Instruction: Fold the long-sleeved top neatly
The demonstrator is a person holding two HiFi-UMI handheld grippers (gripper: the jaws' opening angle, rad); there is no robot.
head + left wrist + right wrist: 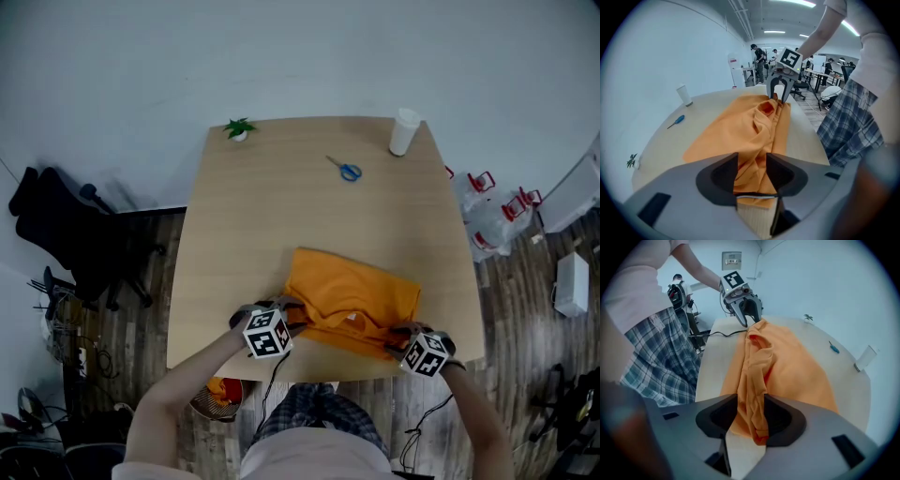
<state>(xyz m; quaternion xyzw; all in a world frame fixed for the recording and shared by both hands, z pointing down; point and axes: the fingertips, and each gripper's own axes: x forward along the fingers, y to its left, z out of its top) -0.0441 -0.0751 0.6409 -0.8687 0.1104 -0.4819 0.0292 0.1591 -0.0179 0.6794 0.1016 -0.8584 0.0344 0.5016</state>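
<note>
The orange top (354, 298) lay folded at the tabletop's (281, 206) 6 o'clock edge. The left gripper (752, 171) was at its 8 o'clock corner and the right gripper (750, 413) at 4 o'clock, both pairs of fingers (723, 174) narrowly parted, with bunched fabric loose between them.

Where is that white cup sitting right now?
In the head view the white cup stands at the table's far right corner, just beyond the blue-handled tool and well clear of the orange top.

On your desk (225, 234), a plant (239, 128) sits at eleven o'clock, scissors (345, 169) near twelve, a cup (404, 131) at one; chair (56, 225) at nine.
</note>
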